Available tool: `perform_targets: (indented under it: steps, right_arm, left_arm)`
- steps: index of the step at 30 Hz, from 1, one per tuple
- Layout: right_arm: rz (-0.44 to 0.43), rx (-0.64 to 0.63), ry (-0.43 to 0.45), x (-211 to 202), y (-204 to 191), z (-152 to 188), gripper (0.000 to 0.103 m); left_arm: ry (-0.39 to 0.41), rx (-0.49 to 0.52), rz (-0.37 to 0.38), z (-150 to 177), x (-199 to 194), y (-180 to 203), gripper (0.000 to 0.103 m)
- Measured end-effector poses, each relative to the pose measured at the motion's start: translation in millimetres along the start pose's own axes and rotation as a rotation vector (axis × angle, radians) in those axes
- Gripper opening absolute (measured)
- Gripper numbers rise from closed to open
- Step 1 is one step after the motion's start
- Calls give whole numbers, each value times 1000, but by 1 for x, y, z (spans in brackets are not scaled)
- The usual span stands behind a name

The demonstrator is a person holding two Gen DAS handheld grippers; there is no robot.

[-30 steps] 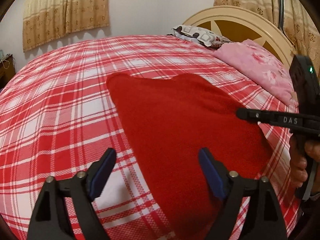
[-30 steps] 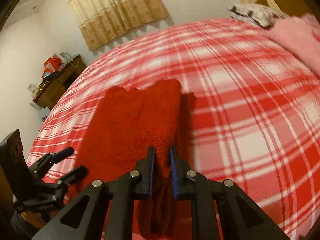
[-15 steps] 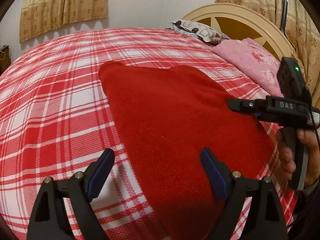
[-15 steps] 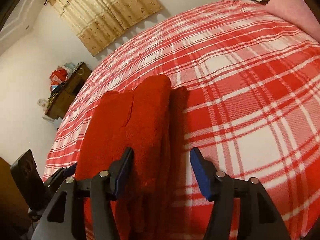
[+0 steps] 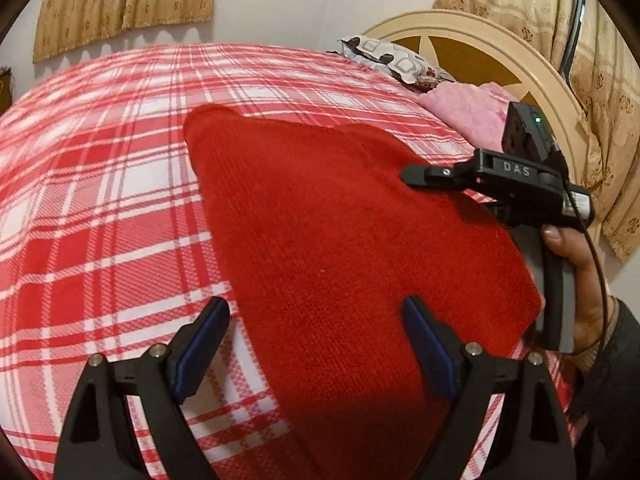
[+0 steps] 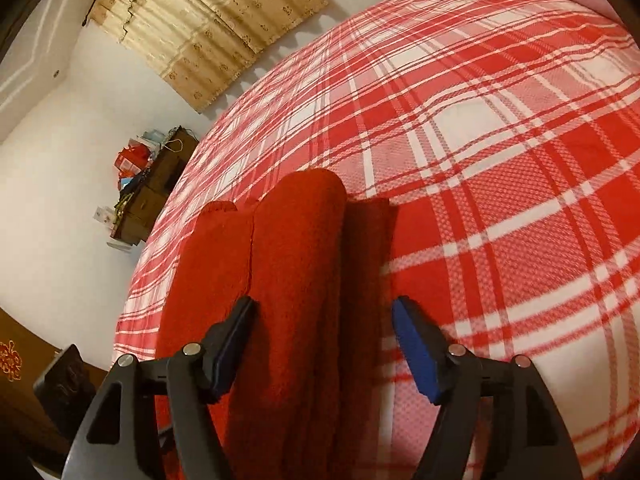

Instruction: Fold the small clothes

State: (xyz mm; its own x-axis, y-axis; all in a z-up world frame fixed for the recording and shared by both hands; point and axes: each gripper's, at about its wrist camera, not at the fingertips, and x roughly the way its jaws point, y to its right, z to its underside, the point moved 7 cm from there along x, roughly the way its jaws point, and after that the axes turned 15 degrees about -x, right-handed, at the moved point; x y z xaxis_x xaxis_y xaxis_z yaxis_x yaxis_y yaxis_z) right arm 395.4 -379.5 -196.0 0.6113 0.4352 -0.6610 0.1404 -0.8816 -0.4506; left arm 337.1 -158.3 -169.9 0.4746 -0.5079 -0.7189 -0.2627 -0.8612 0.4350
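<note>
A: Left side first. Left gripper (image 5: 316, 340), fingers?

B: Wide apart, blue pads showing. Left finger (image 5: 202, 346) sits over the plaid bedspread (image 5: 100, 200), right finger (image 5: 426, 346) over the red garment (image 5: 340, 240). Garment's left edge runs between them. Nothing pinched; can't tell if the tips touch the cloth.

A: Where's the garment?

B: Flat on the bedspread, folded into a long panel, narrow end toward the far side of the bed. In the right wrist view the red garment (image 6: 292, 272) shows a folded layer on top and a darker strip along its right edge.

A: Right gripper (image 6: 322, 344)?

B: Jaws opening right now. Left finger (image 6: 230, 346) over the red knit, right finger (image 6: 416, 350) by the garment's right edge, over plaid. The fold lies between them but the pads aren't pressing it. From the left view, the right gripper (image 5: 416, 174) hangs over the garment's right side, a hand (image 5: 576, 280) on the handle.

A: Far right?

B: Pink blanket (image 5: 468, 114), patterned pillow (image 5: 396, 62), headboard (image 5: 520, 60), curtain (image 5: 600, 80).
</note>
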Motion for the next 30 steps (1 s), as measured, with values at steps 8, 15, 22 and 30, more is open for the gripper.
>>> perform_targets:
  steps: [8,15,22,30]
  right_arm:
    - [-65,-12,-17,11,-8,-1,36]
    - [-50,-40,39,-1,-28,-5,30]
    - [-93,-94,60,-11,-72,-5,29]
    - [-177,-144,56,3,-135,0,29]
  left_arm:
    - [-8,-1,51,3,-4,13,57]
    - [21,34,-15,2,-20,15,41]
    - [52,51,-74,7,-48,5,40]
    - [92,16,-127,12,-94,-27,40]
